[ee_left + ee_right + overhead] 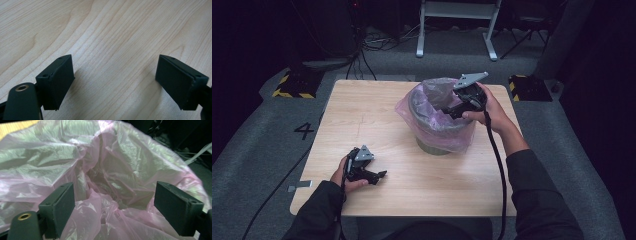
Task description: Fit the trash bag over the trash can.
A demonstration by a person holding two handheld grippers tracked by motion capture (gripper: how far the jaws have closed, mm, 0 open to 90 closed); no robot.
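Observation:
A round grey bin (439, 142) lined with a thin pink plastic bag (432, 107) stands on the right half of the wooden table (362, 110). My right gripper (451, 111) hovers over the bin's right rim, pointing into it. In the right gripper view its jaws stand wide apart and open above the crumpled pink bag (105, 177), with nothing pinched between them. My left gripper (379, 177) rests low near the table's front left, held in a hand. Its jaws (115, 85) are open over bare wood.
The bag's loose edge (404, 107) drapes over the bin's outer wall. White table legs (457, 30) and cables lie on the dark floor beyond the far edge. Yellow-black striped blocks (292, 85) sit at both far corners. A "4" (304, 130) marks the floor at the left.

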